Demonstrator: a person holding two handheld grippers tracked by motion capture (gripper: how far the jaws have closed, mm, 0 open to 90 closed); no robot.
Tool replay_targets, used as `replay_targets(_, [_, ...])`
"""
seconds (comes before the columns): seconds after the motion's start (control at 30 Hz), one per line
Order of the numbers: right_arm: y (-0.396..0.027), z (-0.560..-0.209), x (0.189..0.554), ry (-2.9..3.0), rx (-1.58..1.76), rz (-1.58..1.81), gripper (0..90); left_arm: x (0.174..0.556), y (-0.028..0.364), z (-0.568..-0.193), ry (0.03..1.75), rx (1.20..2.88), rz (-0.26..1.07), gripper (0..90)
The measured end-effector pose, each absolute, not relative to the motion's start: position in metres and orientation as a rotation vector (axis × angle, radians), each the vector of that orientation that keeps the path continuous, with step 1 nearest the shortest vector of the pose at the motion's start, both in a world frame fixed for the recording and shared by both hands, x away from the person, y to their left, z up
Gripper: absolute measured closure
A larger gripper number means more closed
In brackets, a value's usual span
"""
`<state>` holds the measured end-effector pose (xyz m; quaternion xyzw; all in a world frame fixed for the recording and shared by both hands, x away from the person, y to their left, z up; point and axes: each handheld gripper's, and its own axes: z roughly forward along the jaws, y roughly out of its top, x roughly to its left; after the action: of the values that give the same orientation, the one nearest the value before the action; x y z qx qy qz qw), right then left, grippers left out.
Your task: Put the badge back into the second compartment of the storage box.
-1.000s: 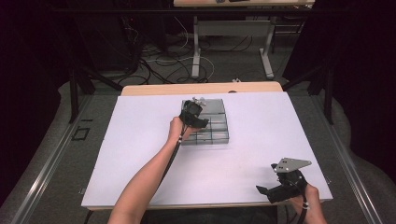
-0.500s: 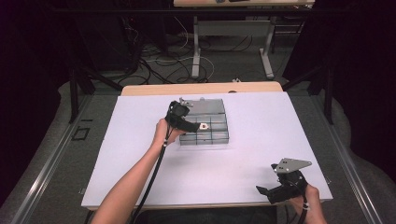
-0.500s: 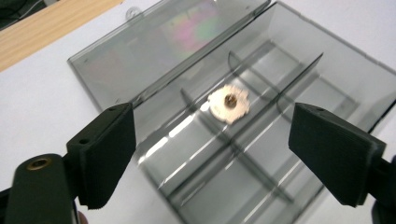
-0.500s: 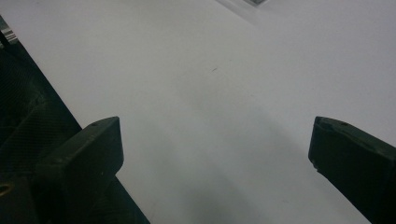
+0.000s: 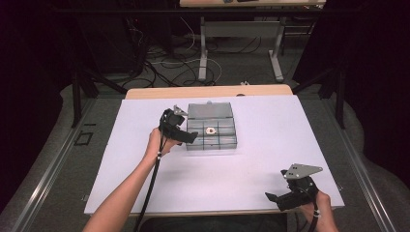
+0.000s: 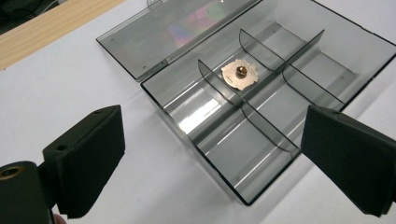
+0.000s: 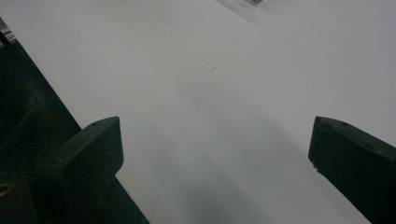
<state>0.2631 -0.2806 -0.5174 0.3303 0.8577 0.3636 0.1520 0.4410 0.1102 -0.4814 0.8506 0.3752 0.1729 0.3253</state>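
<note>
A clear grey compartment box stands on the white table, its lid folded open toward the back. A small round gold piece lies in a middle compartment; the left gripper view has the gold piece inside the box. My left gripper hovers at the box's left edge. Its jaws have just been opening and stand wide apart with nothing between its pads. My right gripper rests near the table's front right corner, open over bare table.
A strip of wooden tabletop runs behind the white sheet. Beyond it are desk legs and loose cables on the floor. The table's front edge lies just below my right hand.
My left gripper pulled back from above the box to its left edge and spread its jaws. The gold piece now lies uncovered in a compartment. My right gripper kept still.
</note>
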Motion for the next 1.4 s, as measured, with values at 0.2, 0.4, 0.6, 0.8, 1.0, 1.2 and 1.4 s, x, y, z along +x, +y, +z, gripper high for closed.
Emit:
replay_targets(0.2, [-0.280,-0.518,0.262,2.456,0.967,1.043,2.6,0.429,0.121,-0.480,0.973,2.224,0.470,4.9])
replay_targets(0.4, [-0.279,-0.518,0.263,2.464,0.957,1.045,2.6,0.414,0.138,-0.481,0.977,2.218,0.479,4.0])
replay_targets(0.6, [-0.278,-0.519,0.263,2.466,0.963,1.046,2.6,0.398,0.156,-0.483,0.986,2.209,0.494,2.3])
replay_targets(0.8, [-0.279,-0.519,0.264,2.472,0.948,1.033,2.6,0.386,0.171,-0.489,0.998,2.221,0.492,1.2])
replay_targets(1.0, [-0.279,-0.519,0.264,2.471,0.945,1.032,2.6,0.374,0.181,-0.490,1.002,2.220,0.498,0.6])
replay_targets(1.2, [-0.279,-0.519,0.263,2.461,0.964,1.039,2.6,0.361,0.189,-0.491,0.996,2.224,0.503,0.5])
replay_targets(1.4, [-0.279,-0.519,0.263,2.460,0.963,1.037,2.6,0.348,0.199,-0.496,1.004,2.212,0.516,0.5])
